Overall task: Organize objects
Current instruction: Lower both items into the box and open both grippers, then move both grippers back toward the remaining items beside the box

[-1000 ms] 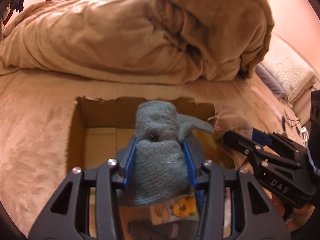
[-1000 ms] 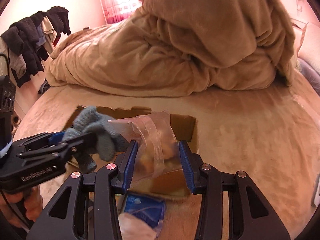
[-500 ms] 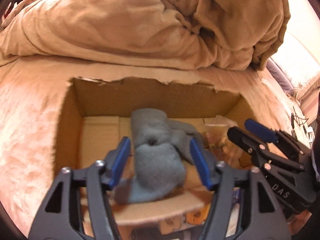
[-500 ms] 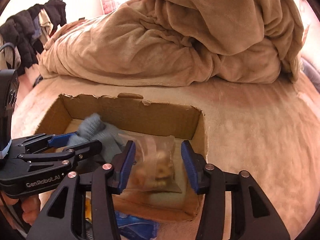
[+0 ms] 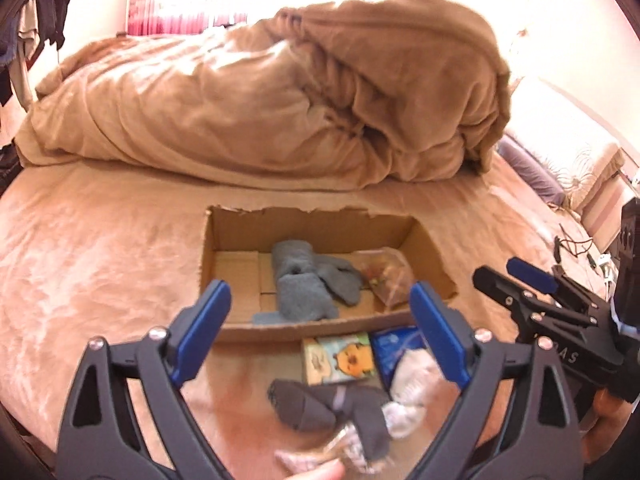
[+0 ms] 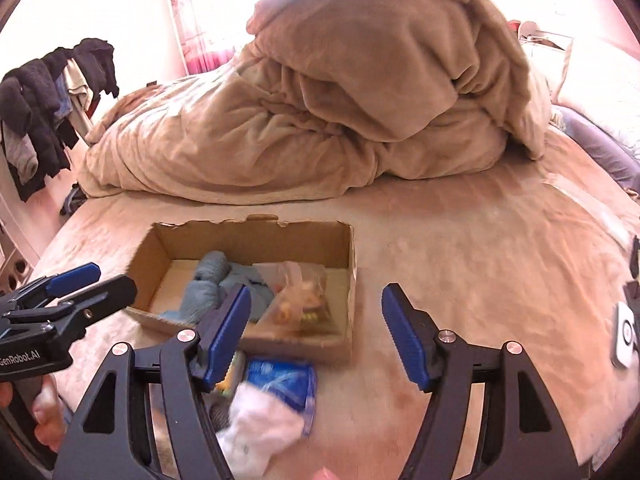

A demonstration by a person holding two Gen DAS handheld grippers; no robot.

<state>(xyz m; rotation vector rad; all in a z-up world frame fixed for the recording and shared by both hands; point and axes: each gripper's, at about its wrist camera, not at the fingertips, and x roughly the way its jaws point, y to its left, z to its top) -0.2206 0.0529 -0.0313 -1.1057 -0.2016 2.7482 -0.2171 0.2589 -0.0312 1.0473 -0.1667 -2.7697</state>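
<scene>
A shallow cardboard box [image 5: 224, 240] [image 6: 352, 264] sits on the bed. Inside lie grey-blue socks [image 5: 304, 284] [image 6: 212, 284] and a clear plastic bag of small items [image 5: 386, 276] [image 6: 302, 300]. My left gripper [image 5: 320, 328] is open and empty, above the box's near edge. My right gripper [image 6: 316, 328] is open and empty, to the right of it. In front of the box lie a cartoon card pack [image 5: 340, 358], a blue packet [image 6: 284, 380] [image 5: 390, 344], dark grey socks [image 5: 320, 404] and white socks [image 6: 260, 428] [image 5: 412, 376].
A big tan duvet [image 5: 280, 100] [image 6: 360, 92] is heaped behind the box. Pillows [image 5: 568, 160] lie at the right. Dark clothes [image 6: 48, 100] hang at the left. A white device [image 6: 626, 334] lies at the bed's right edge.
Both grippers opened and let go: the grey-blue socks and the clear bag now lie in the box. Both grippers drew back and up from the box.
</scene>
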